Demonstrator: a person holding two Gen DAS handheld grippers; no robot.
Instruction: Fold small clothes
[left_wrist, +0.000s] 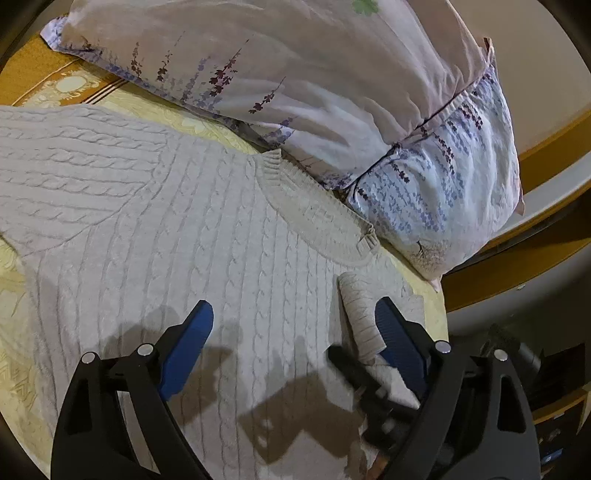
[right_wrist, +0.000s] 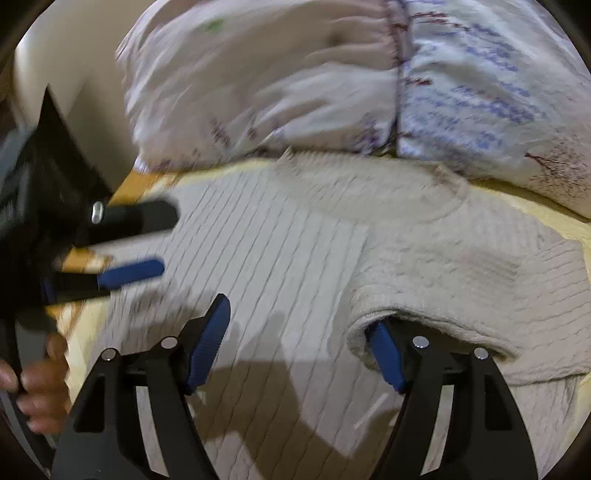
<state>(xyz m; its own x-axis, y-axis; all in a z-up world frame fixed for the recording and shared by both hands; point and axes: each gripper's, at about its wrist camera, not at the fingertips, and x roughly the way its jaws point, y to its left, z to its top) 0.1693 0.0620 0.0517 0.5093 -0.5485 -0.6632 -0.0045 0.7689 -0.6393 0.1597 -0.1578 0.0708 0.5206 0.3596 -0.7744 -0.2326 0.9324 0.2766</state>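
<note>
We see a cream cable-knit sweater spread flat on the bed, its ribbed collar just beside a floral pillow, one sleeve folded over the body. Our left gripper is open above it; our right gripper is open too, one pad under the sleeve's fold.

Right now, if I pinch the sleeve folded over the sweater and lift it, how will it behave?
Likely floppy: the sleeve already curls limply over the sweater body. The chunky cable knit looks thick, so probably grippy rather than slippery, and fairly heavy for cloth. It may stretch and drag the body along.
</note>
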